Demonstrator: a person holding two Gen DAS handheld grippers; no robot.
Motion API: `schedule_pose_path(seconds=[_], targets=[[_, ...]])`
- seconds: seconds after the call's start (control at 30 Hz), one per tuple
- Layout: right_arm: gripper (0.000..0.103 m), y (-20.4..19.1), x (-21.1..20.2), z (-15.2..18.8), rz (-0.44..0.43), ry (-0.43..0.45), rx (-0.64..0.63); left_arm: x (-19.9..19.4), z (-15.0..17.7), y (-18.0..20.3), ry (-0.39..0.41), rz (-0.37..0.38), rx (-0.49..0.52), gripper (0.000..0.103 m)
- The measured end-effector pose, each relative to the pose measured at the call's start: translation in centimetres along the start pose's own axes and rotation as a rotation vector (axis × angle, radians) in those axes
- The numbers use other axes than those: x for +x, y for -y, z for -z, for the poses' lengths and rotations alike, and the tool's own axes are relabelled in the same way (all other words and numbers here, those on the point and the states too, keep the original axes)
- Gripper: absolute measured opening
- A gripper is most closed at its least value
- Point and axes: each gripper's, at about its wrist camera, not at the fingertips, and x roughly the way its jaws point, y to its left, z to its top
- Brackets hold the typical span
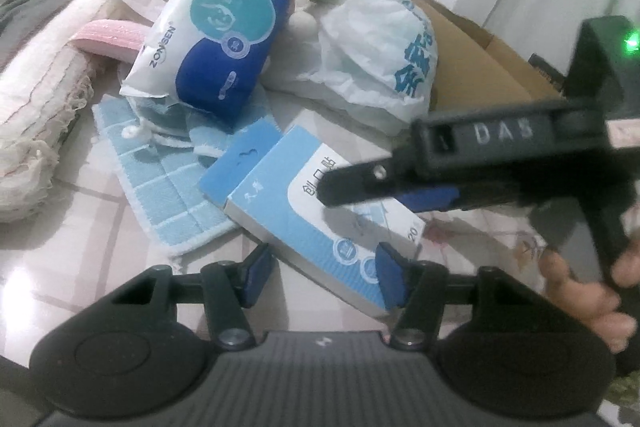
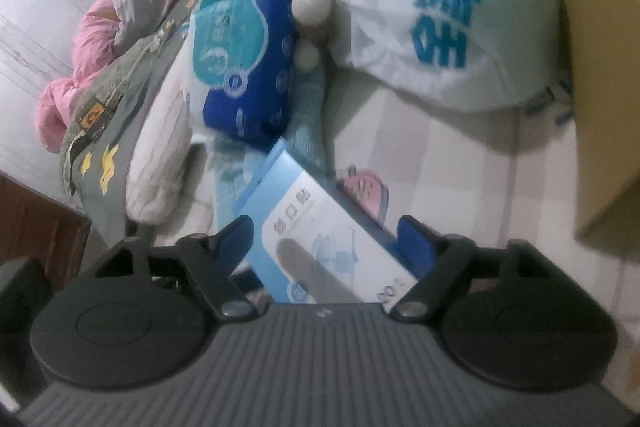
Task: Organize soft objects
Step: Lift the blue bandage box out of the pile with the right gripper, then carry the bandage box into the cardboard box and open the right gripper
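Evidently I straddle the flat blue-and-white cardboard box with my right gripper, pads unclenched at three and nine o'clock for grasping; left gripper likewise released.

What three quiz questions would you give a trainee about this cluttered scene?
1. True or false: the blue-and-white box stands upright on end.
2. What does the tissue pack rest on? A) a light blue cloth; B) a dinner plate; C) a wooden stool.
3. Fill in: the lettering on the white plastic bag is ____ in colour.

Key: 1 false, it lies flat; 2 A; 3 blue.
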Motion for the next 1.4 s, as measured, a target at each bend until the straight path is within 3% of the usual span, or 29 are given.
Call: schedule_pose_path(seconds=[0.07,0.17,0.4,0.57,0.9,1.17,1.4], targets=[[0.057,-0.1,-0.3,0.7,0.022,0.002,-0.004,-0.2,-0.1,0.5,-0.007,-0.021,0.018,0.061],[0.046,0.0,-0.3,1.3,0.027,0.015,0.004,-0.5,0.0,0.8,-0.026,-0.04,0.044,0.061],[0.046,0.1,-0.1,1.3,-0.006,0.016,0.005,0.1,0.1,0.8,-0.059,-0.032,-0.001,0.065],[0.046,-0.6,0.0,2.0,-0.061,-0.012,-0.007,-1.0,0.2,1.7,0.028,-0.097,0.041,0.063],[0.044,-2.6,-3.7,1.6,-0.147,0.076,-0.061,-4.9,-1.3,4.0,0.144,-0.142,0.129,0.062],[0.044,-2.4,-11.2,-2.3,-0.158,0.25,-0.068,-6.1,-8.3,9.7,0.252,-0.104,0.286,0.063],[0.044,3.2,-17.7,-9.0,-0.103,0.365,0.021,-1.2,-17.2,16.9,0.238,0.002,0.412,0.064]])
